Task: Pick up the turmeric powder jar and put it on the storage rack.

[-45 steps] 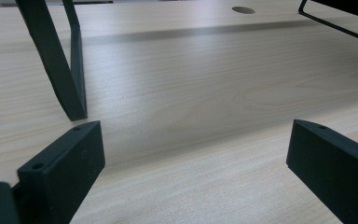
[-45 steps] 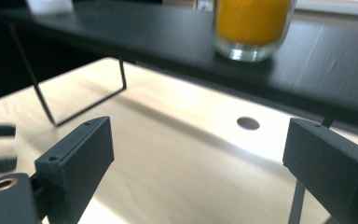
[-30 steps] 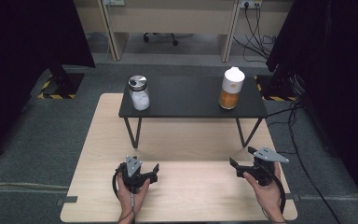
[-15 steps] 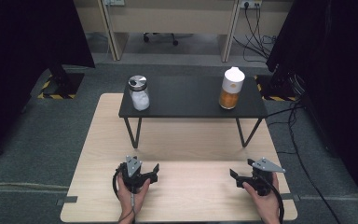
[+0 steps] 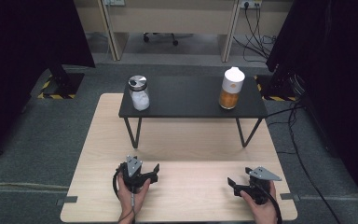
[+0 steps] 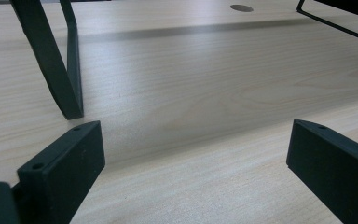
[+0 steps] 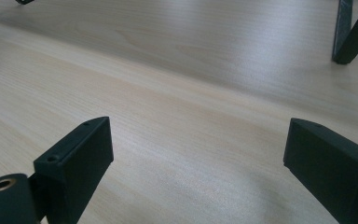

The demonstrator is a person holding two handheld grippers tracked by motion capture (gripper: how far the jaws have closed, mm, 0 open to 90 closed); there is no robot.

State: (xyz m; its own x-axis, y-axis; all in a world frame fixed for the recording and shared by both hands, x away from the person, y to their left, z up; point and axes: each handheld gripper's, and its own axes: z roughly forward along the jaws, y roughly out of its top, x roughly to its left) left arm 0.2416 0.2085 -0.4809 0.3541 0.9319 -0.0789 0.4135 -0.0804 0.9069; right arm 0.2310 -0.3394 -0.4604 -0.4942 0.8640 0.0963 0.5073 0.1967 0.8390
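We rested both grippers, left (image 5: 154, 173) and right (image 5: 233, 185), wide open and empty on the wooden table (image 5: 191, 140), short of the black stand (image 5: 191, 98), presumably ready to reach.

A dark curtain (image 5: 25, 42) and office chair base (image 5: 160, 38) flank the room.

Right gripper (image 5: 235, 183): we see it has come lower, now close above the wooden table (image 5: 191, 196).
Right hand (image 5: 261, 210): we see it nearer the table's front edge than before.
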